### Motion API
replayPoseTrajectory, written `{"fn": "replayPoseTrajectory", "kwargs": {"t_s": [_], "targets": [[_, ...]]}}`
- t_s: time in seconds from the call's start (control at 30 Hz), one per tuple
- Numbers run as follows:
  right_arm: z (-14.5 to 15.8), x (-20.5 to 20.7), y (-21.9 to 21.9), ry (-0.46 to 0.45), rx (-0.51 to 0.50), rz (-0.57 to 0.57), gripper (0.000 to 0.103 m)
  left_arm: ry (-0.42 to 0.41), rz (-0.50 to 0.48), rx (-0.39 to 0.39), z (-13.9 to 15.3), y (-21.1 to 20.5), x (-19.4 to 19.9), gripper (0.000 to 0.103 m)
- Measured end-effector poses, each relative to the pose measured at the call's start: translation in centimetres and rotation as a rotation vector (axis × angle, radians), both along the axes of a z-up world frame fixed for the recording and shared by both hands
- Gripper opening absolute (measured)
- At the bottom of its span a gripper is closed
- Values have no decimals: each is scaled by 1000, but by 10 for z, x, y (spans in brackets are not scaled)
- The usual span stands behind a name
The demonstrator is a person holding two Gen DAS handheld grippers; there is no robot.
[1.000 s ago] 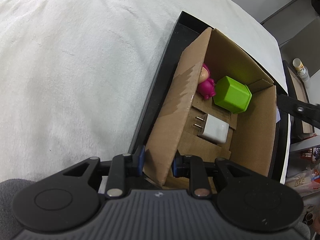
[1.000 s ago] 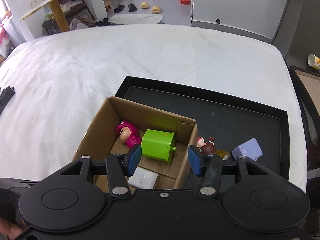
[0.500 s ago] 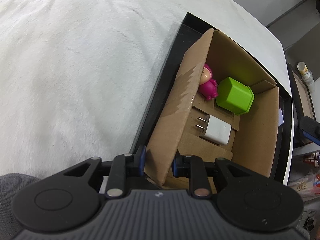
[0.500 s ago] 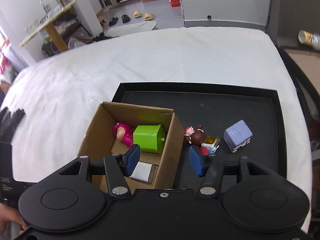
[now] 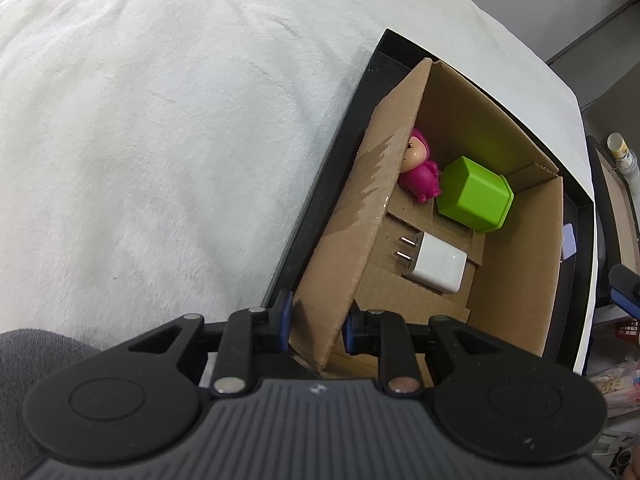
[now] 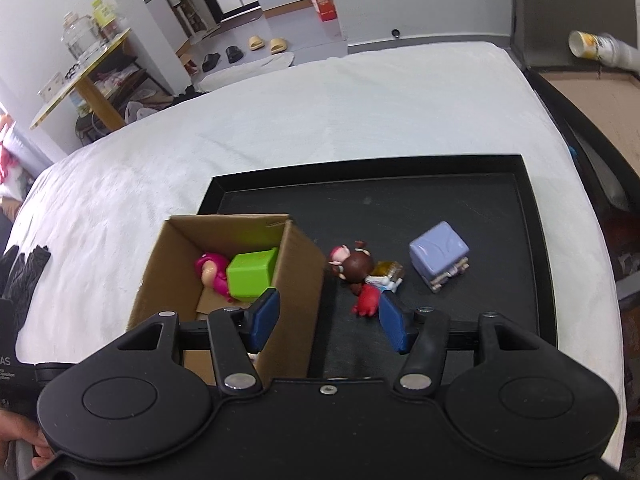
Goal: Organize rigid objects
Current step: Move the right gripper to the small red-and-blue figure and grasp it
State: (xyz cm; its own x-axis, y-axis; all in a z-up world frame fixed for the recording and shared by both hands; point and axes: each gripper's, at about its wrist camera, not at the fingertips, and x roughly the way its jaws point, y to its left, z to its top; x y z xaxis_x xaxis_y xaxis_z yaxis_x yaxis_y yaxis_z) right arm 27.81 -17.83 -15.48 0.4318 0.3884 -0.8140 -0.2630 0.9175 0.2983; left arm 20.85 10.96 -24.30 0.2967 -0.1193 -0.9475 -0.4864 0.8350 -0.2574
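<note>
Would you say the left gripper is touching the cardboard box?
Touching. In the left wrist view, the left gripper is shut on the cardboard box: its wall sits pinched between the blue pads, one on each side.

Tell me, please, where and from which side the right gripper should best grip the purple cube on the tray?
Probably the purple cube by its two smooth opposite side faces, coming from above. It sits apart from the toys, so the open right gripper has room either side.

bare tray floor (image 6: 400, 208), toys (image 6: 362, 270) clustered beside box (image 6: 296, 280)
</note>
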Motion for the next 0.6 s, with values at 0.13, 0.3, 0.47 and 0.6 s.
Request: {"fn": "replayPoseTrajectory", "kwargs": {"t_s": [0.13, 0.3, 0.47, 0.6], "targets": [[-11, 3, -13, 14, 18, -18, 55, 2, 21, 6, -1, -1, -2, 23], [-25, 7, -24, 28, 48, -38, 55, 7, 27, 21, 1, -4, -2, 22], [-44, 11, -26, 51, 88, -58, 55, 20, 22, 36, 1, -7, -2, 22], [-62, 15, -27, 58, 139, -84, 54, 35, 17, 44, -1, -8, -2, 22]]}}
